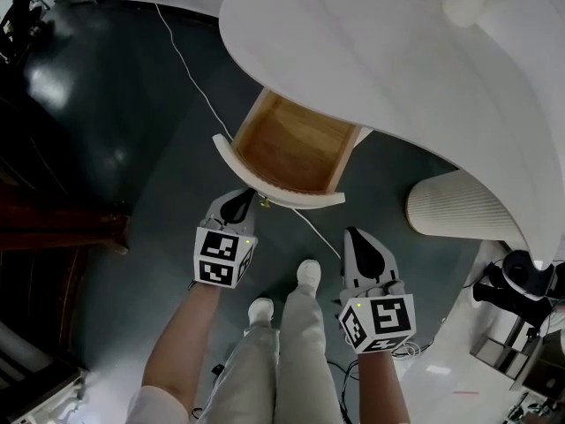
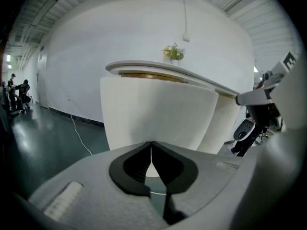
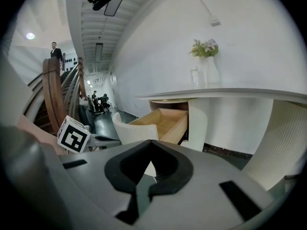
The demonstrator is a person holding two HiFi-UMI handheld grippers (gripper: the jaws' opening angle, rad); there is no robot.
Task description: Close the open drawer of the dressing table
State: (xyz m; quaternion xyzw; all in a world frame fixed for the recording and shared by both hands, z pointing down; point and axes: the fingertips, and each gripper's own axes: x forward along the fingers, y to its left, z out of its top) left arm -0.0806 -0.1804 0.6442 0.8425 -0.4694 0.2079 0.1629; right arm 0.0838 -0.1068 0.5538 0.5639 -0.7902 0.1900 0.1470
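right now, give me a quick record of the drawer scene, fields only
drawer: pulled out, wooden inside, nothing seen in it
drawer front: white, curved, faces the person
left gripper: jaws together, empty, close up to the drawer front; contact unclear
right gripper: jaws together, empty, farther back, to the right
dressing table: white top, vase of flowers on it
task state: drawer not yet closed
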